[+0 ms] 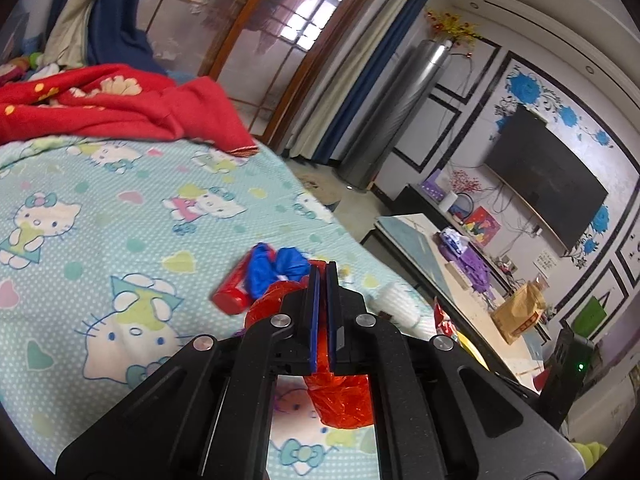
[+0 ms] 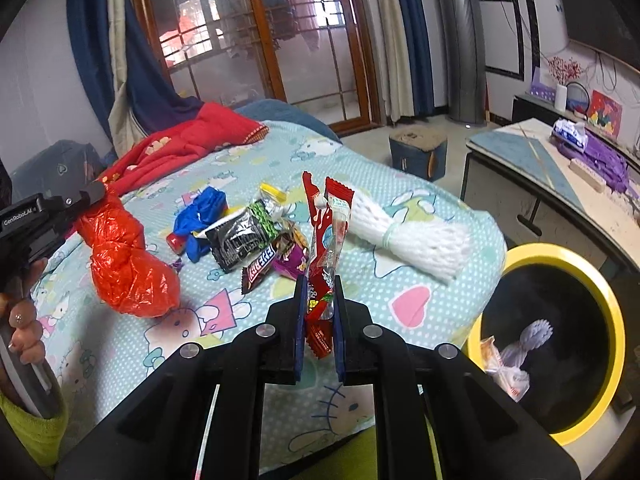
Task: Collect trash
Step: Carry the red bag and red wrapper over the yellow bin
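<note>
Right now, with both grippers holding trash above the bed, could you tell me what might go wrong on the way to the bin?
1. The right gripper pinches the red wrappers only near their lower ends; the tall, loose tops may slip free.
2. The orange plastic bag hangs bulky from the left gripper; it could snag or tear.
3. The yellow-rimmed bin sits below the bed's edge, so a drop could miss.

Your red bag (image 2: 128, 264): thin crinkly glossy plastic. Snack wrappers (image 2: 326, 240): shiny foil-like film. White net sleeve (image 2: 416, 240): foamy, matt. Bedsheet (image 2: 400, 184): soft matt dotted cloth. Bin rim (image 2: 616, 320): smooth yellow plastic.
</note>
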A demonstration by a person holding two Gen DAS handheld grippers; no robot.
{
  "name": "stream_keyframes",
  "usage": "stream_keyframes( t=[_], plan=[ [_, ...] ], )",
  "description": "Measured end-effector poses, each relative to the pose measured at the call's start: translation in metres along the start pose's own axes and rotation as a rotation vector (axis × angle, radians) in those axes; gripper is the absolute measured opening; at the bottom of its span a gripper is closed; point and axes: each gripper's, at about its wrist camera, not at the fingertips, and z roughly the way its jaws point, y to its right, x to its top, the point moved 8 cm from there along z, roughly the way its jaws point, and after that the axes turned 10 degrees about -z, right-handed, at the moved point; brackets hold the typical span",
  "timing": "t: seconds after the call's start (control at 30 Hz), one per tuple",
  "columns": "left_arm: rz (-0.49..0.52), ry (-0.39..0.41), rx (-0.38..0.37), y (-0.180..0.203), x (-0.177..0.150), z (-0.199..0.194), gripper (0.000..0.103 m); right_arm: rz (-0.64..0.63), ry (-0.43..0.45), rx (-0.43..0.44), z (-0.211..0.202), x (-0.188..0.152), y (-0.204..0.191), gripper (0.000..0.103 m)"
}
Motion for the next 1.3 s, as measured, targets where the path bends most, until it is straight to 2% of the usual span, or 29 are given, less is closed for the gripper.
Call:
stream_keyframes(
  t=[0.63, 1.3],
  plan=[
    [0.126, -0.046, -0.084, 0.081, -0.036, 0.022, 0.0, 0.003, 0.026, -0.043, -0.043, -0.005, 0.038, 0.011],
    [0.244, -0.088, -0.131, 0.139, -0.066, 0.048, 0.0, 0.073, 0.042, -0.117, -0.07, -0.022, 0.087, 0.011]
  ],
)
